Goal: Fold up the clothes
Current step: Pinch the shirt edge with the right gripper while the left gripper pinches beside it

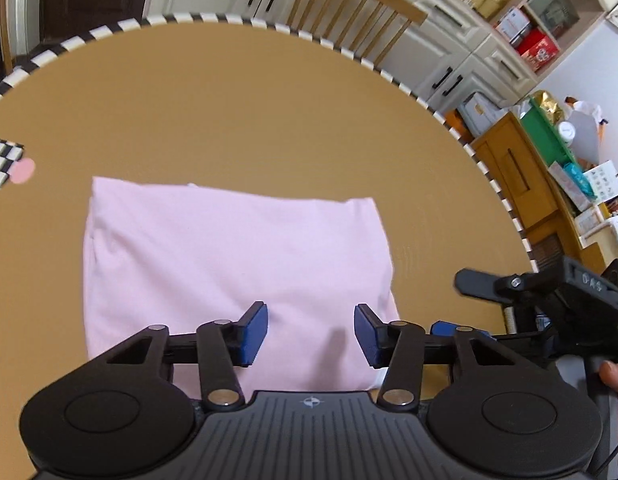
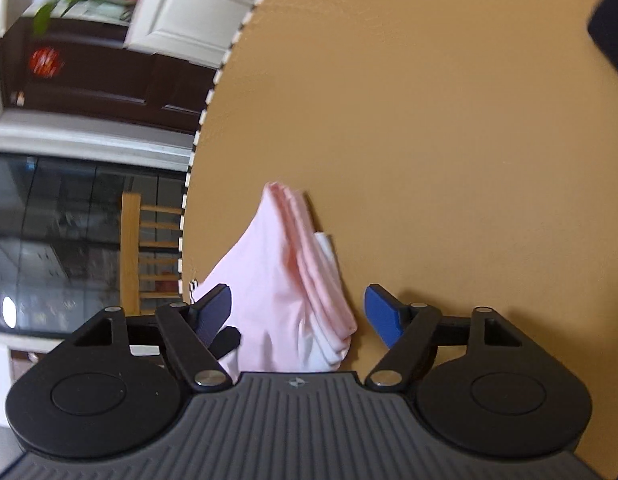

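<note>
A pink garment (image 1: 229, 264) lies folded into a neat rectangle on the tan round table (image 1: 229, 100). My left gripper (image 1: 311, 330) is open just above the garment's near edge, holding nothing. In the right wrist view the camera is rolled sideways and the garment (image 2: 285, 280) shows as stacked pink layers seen from its edge. My right gripper (image 2: 297, 316) is open with its blue pads on either side of that folded edge, apart from the cloth. The right gripper's body (image 1: 549, 292) shows at the right of the left wrist view.
The table has a black-and-white striped rim (image 1: 109, 32). A checkered patch with a pink spot (image 1: 9, 164) is on its left side. A wooden chair (image 1: 349, 4) stands behind the table. Cabinets and cluttered shelves (image 1: 549, 140) line the right.
</note>
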Action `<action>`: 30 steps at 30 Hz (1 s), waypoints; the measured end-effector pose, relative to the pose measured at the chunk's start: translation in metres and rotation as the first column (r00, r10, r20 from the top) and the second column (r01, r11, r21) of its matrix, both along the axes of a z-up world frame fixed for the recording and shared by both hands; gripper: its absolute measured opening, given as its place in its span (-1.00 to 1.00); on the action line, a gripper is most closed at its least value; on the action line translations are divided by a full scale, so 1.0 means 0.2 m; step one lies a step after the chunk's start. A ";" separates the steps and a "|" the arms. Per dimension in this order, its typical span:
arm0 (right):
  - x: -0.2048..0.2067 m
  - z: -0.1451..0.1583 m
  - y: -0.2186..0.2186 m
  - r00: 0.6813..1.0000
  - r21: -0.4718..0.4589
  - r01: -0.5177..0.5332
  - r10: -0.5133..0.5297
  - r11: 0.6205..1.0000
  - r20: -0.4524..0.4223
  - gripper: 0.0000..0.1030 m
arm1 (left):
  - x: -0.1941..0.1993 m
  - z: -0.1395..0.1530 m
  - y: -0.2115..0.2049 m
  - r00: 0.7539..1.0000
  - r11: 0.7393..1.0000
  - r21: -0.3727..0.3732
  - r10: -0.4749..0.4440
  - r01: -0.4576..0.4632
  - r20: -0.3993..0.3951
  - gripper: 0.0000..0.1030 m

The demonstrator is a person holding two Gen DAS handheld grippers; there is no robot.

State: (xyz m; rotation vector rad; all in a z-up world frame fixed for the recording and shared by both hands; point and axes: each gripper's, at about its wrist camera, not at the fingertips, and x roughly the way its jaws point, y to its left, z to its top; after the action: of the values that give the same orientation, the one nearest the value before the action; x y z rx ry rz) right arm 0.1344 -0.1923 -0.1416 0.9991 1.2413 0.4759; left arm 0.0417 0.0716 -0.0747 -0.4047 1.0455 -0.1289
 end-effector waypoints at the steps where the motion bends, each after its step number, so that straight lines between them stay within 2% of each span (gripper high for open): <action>1: 0.01 -0.03 -0.01 1.000 0.019 0.005 -0.004 1.000 -0.030 0.56 | 0.01 -0.01 -0.01 1.000 1.000 0.011 0.003 -0.003 -0.009 -0.20; 4: 0.04 -0.09 -0.01 0.997 0.055 -0.005 0.009 0.998 -0.082 0.61 | 0.03 -0.04 -0.01 0.999 0.999 0.039 0.012 -0.010 -0.035 -0.38; 5: 0.05 -0.10 0.00 0.996 0.068 -0.008 0.014 0.998 -0.085 0.63 | 0.03 -0.05 -0.01 0.999 0.998 0.057 0.009 -0.007 -0.042 -0.54; 8: 0.08 -0.13 0.03 0.995 0.100 -0.020 0.029 0.995 -0.094 0.62 | 0.05 -0.07 -0.01 0.998 0.997 0.077 0.006 -0.001 -0.057 -0.66; 10: 0.11 -0.15 0.05 0.992 0.135 -0.037 0.053 0.990 -0.118 0.61 | 0.05 -0.07 -0.01 0.998 0.997 0.081 0.006 0.000 -0.063 -0.69; 13: 0.19 -0.13 0.09 0.988 0.124 -0.080 0.095 0.989 -0.119 0.60 | 0.06 -0.08 -0.02 0.998 0.995 0.099 -0.005 0.012 -0.064 -0.69; 22: 0.31 -0.01 0.23 0.973 -0.028 -0.225 0.223 0.974 -0.058 0.60 | 0.07 -0.09 0.00 0.998 0.996 0.085 -0.009 0.015 -0.061 -0.75; 30: 0.31 0.03 0.34 0.950 -0.064 -0.313 0.313 0.948 -0.012 0.60 | 0.07 -0.09 0.02 0.998 0.997 0.073 -0.009 0.013 -0.059 -0.75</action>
State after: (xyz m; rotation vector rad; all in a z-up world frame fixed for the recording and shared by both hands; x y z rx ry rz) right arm 0.1956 -0.1251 -0.1359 0.7483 1.4156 0.6766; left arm 0.0562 0.0748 -0.0918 -0.3376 1.1071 -0.0883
